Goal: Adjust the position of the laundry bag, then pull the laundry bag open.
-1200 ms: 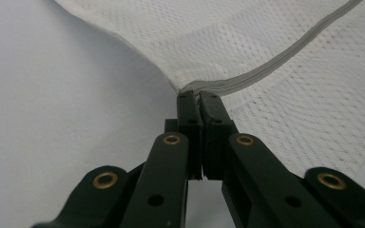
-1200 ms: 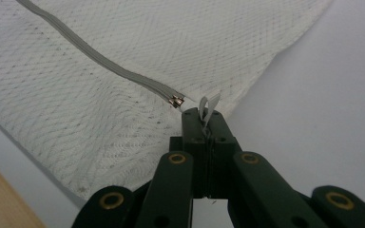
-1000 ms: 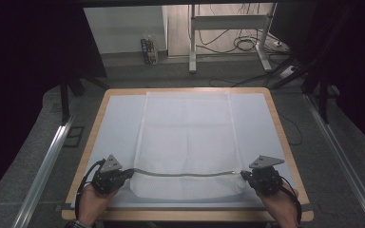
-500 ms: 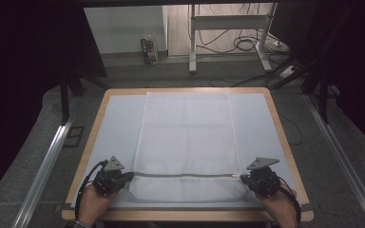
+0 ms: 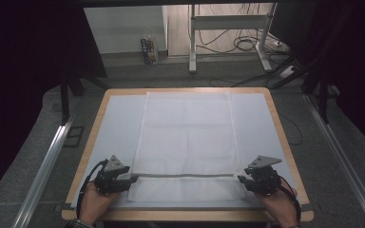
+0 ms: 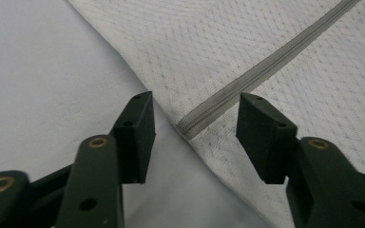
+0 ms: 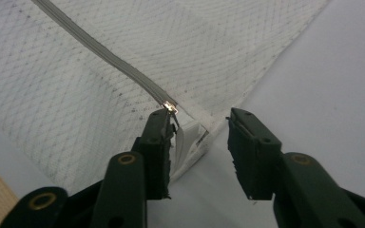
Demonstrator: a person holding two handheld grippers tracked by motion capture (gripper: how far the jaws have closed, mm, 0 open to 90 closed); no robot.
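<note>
A white mesh bag (image 5: 187,133) lies flat on the white-covered table (image 5: 119,118), with a grey zipper (image 5: 185,175) running across its near end. My left gripper (image 5: 132,179) sits at the zipper's left end (image 6: 190,127). Its jaws have just been opening, and the end lies loose between them (image 6: 194,99). At the zipper's right end is my right gripper (image 5: 241,179), whose jaws have also just been opening. The metal zipper pull (image 7: 170,107) and a white corner tab (image 7: 190,145) rest against one finger (image 7: 157,142), unpressed, in the open right gripper (image 7: 199,116).
The table's wooden rim (image 5: 285,142) frames the white cover. Metal rails (image 5: 43,171) run along the floor on both sides. A desk frame (image 5: 228,28) and cables stand beyond the far edge.
Both grippers' jaws have parted and let go of the zipper ends. The zipper line, slightly raised and bowed before, now lies straight and flat on the bag. The hands have barely shifted.
</note>
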